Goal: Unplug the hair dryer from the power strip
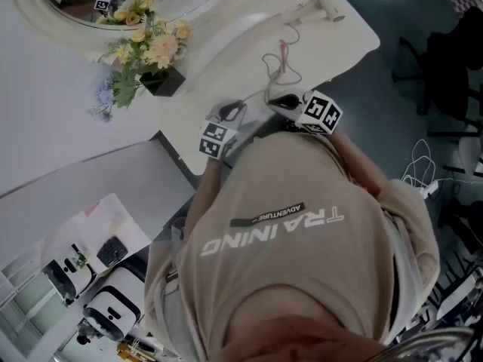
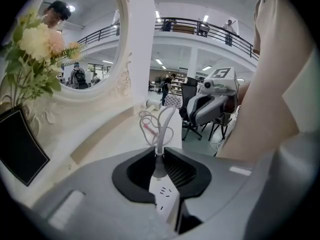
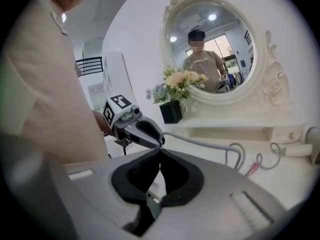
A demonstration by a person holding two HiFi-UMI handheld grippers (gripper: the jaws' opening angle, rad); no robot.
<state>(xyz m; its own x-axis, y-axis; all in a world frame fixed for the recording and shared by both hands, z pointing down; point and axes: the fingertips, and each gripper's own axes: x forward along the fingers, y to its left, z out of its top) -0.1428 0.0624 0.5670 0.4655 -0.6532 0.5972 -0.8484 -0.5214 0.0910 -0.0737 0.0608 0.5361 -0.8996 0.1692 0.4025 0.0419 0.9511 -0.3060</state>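
A white power strip [image 2: 166, 196] sits between the jaws of my left gripper [image 2: 160, 153], which is shut on it. A grey plug [image 2: 159, 167] stands in the strip, and its grey cord [image 2: 166, 121] loops away over the white vanity table [image 1: 226, 44]. The white hair dryer [image 1: 329, 6] lies at the table's far right end. My right gripper [image 3: 160, 153] is shut, its tips meeting just below the left gripper [image 3: 136, 126] and the cord [image 3: 200, 143]. A small dark piece low between the right jaws is unclear. In the head view both grippers [image 1: 230, 114] [image 1: 285, 102] hover at the table's near edge.
A black pot of pale flowers [image 1: 147, 47] stands left of the grippers, below a round white-framed mirror [image 3: 272, 54]. A thin pink cable [image 1: 284, 51] lies among the cord loops. The person's beige shirt [image 1: 302, 240] fills the lower head view. Office chairs [image 2: 192, 109] stand beyond the table.
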